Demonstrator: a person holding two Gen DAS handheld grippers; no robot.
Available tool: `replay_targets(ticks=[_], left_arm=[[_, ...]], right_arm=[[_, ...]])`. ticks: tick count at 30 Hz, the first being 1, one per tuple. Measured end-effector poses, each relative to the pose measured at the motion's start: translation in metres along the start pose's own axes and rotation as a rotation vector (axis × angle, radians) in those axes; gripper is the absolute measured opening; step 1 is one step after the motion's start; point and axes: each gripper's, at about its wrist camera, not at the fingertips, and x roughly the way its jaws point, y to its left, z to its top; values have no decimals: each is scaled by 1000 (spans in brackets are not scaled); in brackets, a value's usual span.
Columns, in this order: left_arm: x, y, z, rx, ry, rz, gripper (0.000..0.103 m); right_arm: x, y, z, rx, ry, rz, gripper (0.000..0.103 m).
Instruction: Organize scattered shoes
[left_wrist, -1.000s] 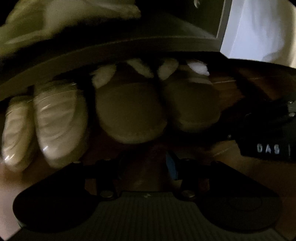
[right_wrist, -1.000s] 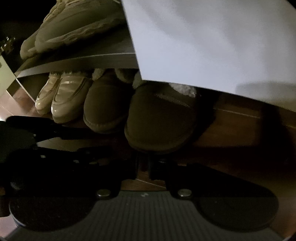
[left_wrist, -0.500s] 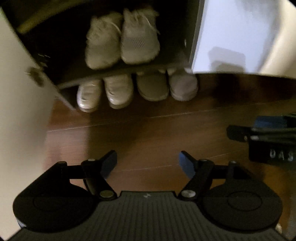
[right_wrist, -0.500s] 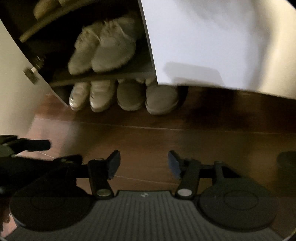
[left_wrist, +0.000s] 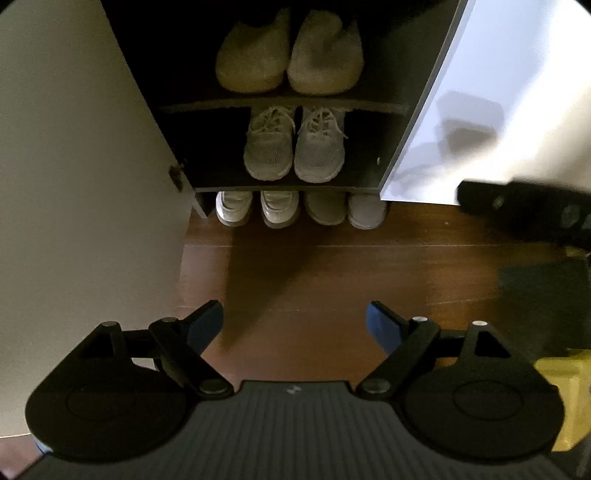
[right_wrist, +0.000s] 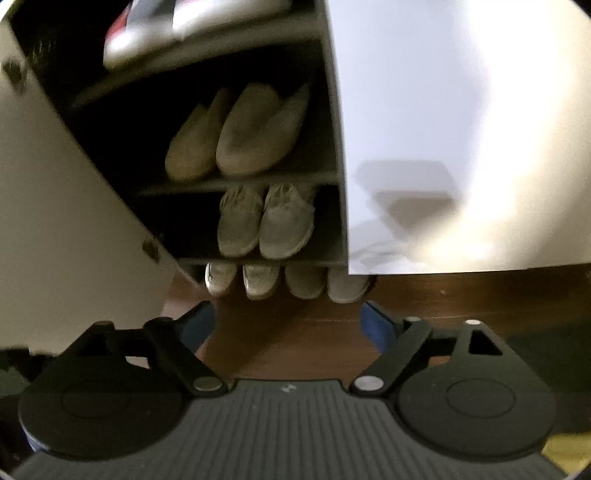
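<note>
Both views look down from high up into an open shoe cabinet (left_wrist: 402, 110). On the floor under its lowest shelf stand a pale glossy pair (left_wrist: 256, 208) (right_wrist: 242, 278) and, to its right, a brown fleece-lined pair (left_wrist: 345, 210) (right_wrist: 325, 284). Grey lace-up sneakers (left_wrist: 293, 147) (right_wrist: 264, 225) fill the shelf above, and beige slippers (left_wrist: 288, 59) (right_wrist: 236, 136) the one over that. My left gripper (left_wrist: 294, 319) hangs over bare floor, its jaws opening with nothing between them. My right gripper (right_wrist: 286, 317) is likewise opening and empty; its black body (left_wrist: 524, 210) shows at the right of the left wrist view.
The cabinet's white doors stand open, one at the left (left_wrist: 81, 177) (right_wrist: 62, 229) and one at the right (left_wrist: 498, 103) (right_wrist: 461, 129). Dark wooden floor (left_wrist: 332, 273) spreads in front of the cabinet. More shoes (right_wrist: 147, 33), blurred, sit on a top shelf. Something yellow (left_wrist: 565, 384) lies at the right edge.
Both grippers have risen far from the floor-level shoes and drawn back from the cabinet. Their jaws, close together a second ago, now stand wide. More shelves have come into view.
</note>
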Motion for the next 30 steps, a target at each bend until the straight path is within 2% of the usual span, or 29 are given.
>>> replay_targets(ticks=[4, 6, 10, 15, 18, 21, 23, 28, 30], left_arm=[[-49, 14, 14, -21, -13, -10, 97], [-69, 19, 18, -34, -38, 7, 97], [-102, 21, 26, -48, -69, 70, 97], [-132, 21, 19, -77, -99, 107, 97], [-158, 17, 1, -93, -118, 108, 97], [-185, 7, -18, -72, -138, 146, 97], [-217, -3, -35, -57, -153, 164, 97], [-296, -28, -73, -60, -193, 138, 97], [-332, -37, -91, -78, -210, 131, 98]], right_arm=[[-46, 9, 9, 86, -34, -36, 101], [-69, 18, 9, 106, -39, -45, 102], [-95, 35, 5, 63, -39, -45, 102], [-125, 45, 2, 28, -77, -23, 102], [-153, 42, -5, 17, -122, 2, 102], [-191, 40, -17, 16, -159, 10, 102], [-226, 35, -27, 28, -181, 26, 102], [-308, 30, -47, 50, -225, 45, 102], [-356, 27, -57, 35, -267, 53, 102]])
